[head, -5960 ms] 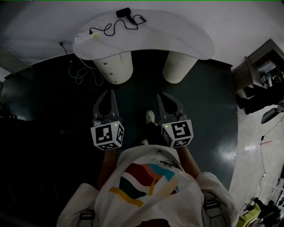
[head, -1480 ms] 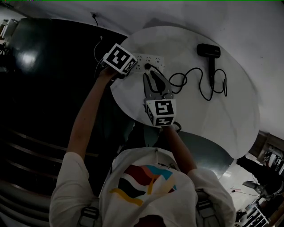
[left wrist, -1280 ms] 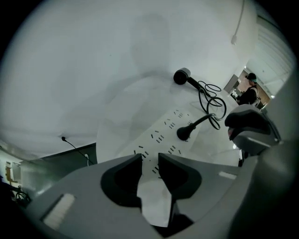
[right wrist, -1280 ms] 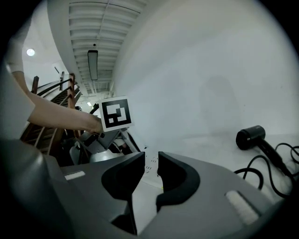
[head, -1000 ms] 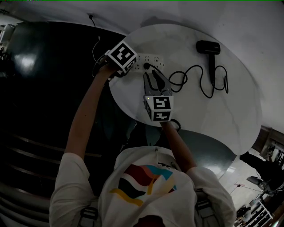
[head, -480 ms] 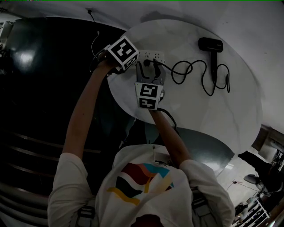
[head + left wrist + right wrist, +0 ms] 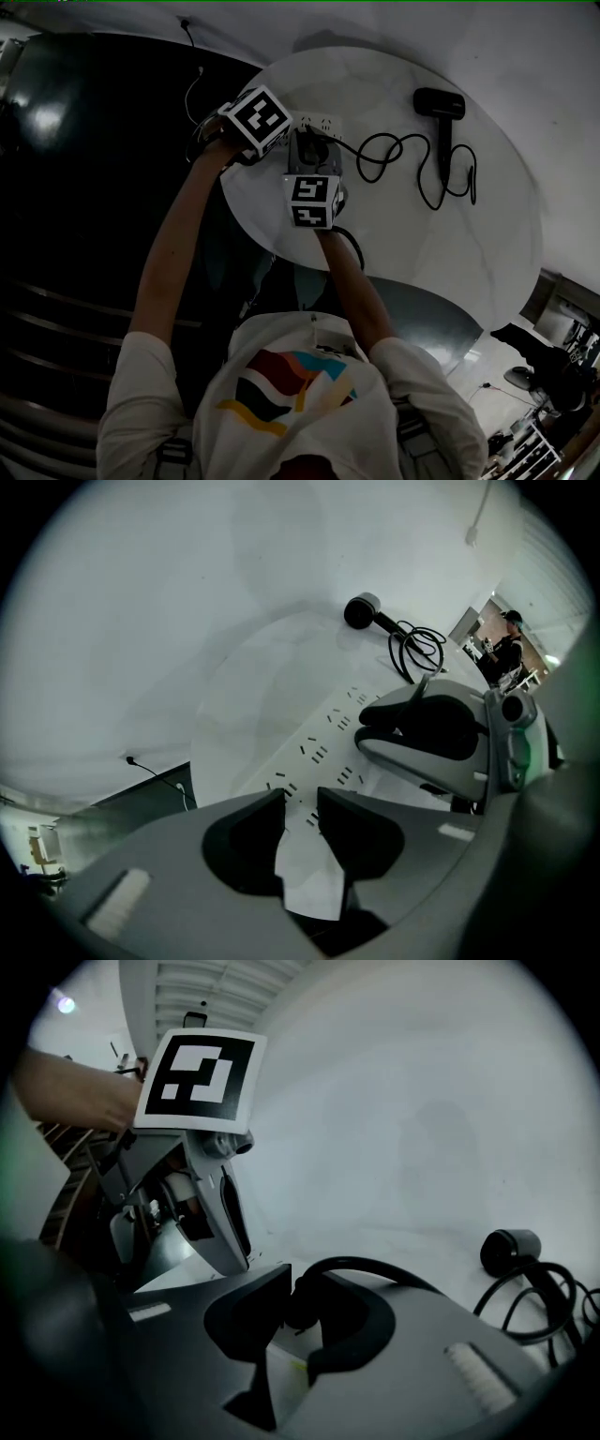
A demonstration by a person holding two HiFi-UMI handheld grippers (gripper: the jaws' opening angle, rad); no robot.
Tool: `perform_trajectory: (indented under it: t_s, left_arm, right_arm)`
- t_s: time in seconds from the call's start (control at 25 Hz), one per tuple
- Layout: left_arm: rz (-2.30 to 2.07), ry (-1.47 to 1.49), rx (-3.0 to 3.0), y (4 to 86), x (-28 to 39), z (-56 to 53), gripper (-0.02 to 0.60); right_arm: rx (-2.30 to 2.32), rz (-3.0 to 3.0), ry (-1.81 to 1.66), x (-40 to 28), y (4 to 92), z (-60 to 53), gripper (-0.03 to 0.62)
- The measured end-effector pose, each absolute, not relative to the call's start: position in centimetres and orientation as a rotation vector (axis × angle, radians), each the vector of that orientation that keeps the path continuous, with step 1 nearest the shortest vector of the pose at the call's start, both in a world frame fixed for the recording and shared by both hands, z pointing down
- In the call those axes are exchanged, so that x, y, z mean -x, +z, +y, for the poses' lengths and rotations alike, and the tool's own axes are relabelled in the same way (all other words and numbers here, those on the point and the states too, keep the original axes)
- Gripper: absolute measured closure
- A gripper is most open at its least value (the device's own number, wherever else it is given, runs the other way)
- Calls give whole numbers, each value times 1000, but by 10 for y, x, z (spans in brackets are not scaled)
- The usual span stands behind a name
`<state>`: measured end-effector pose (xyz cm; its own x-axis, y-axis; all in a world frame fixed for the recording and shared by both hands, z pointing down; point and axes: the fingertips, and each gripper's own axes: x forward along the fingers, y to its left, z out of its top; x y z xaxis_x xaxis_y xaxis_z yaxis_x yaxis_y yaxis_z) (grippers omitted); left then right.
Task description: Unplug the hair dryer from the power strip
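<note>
1. Now the white power strip [image 7: 319,123] lies on the white round tabletop [image 7: 422,244]; it is the landmark for this entry.
2. At the strip's left end, the left gripper [image 7: 300,803] points steeply down. Its jaws are spread and pinch nothing, with the strip's slots showing in the gap.
3. Just right of that, the right gripper [image 7: 302,1286] has just been closing its jaws, which pinch the black plug [image 7: 300,1309] seated in the strip.
4. From the strip, the black cord [image 7: 375,155] loops right to the black hair dryer [image 7: 441,103], which lies well apart.

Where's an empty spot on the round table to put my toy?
The wide bare part of the table nearest the person, below the cord loops. It is crowded by the power strip, plug and hair dryer.
</note>
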<state>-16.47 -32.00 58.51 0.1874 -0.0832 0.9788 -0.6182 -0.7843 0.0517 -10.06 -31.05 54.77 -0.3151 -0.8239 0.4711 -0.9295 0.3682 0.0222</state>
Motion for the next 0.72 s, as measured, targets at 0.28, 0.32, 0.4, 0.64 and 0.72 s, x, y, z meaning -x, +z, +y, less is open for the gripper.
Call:
perform_trajectory:
  t_s: [0.28,0.32,0.4,0.64,0.72]
  left_arm:
    - [-638,1634,-1996,586,163,-320,469]
    - [-626,1631,-1993,586,162,-319,469]
    - [-583,1615,-1992,582,154,-312,469]
    - [-575,1657,-1976,580,157,-311,469]
    - [-576,1664,-1987,583,157,-313,469]
  right_arm:
    - [-1420,-2284,264,102,542,-312,514]
    - [-1414,-2298,279,102,541,-312,516]
    - [-1420,-2312,339,100,539,-312,521]
    - [-1411,-2340,435,101,535,-309,528]
    - [-1382,-2346,422,99,534,-309,528]
